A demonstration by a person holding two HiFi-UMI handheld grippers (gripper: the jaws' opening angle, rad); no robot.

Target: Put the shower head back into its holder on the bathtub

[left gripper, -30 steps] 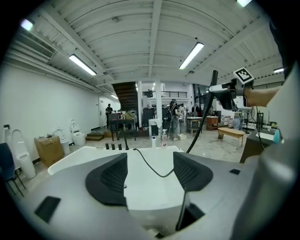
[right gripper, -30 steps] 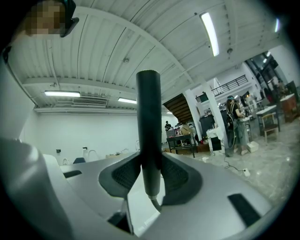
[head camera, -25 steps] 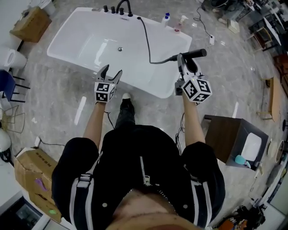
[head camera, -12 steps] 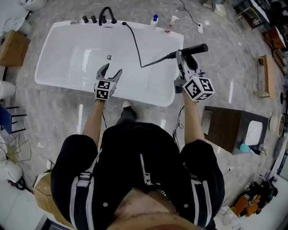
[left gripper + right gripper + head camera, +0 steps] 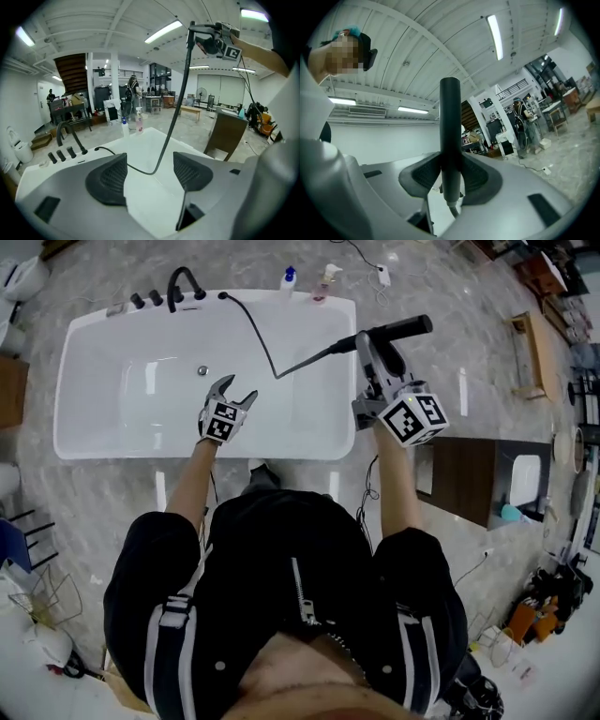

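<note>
Bright, even light from ceiling strip lights, glare on the floor, fisheye bending at edges, background perhaps soft.

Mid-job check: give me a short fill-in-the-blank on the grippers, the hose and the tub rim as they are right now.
1. The right gripper has its jaws ____ on the shower head.
2. The left gripper hangs over the bathtub with ____ between its open jaws.
3. ____ bottles stand on the bathtub's far rim.
4. The hose leading to the shower head is coloured ____.

Missing words: shut; nothing; Two; black.
</note>
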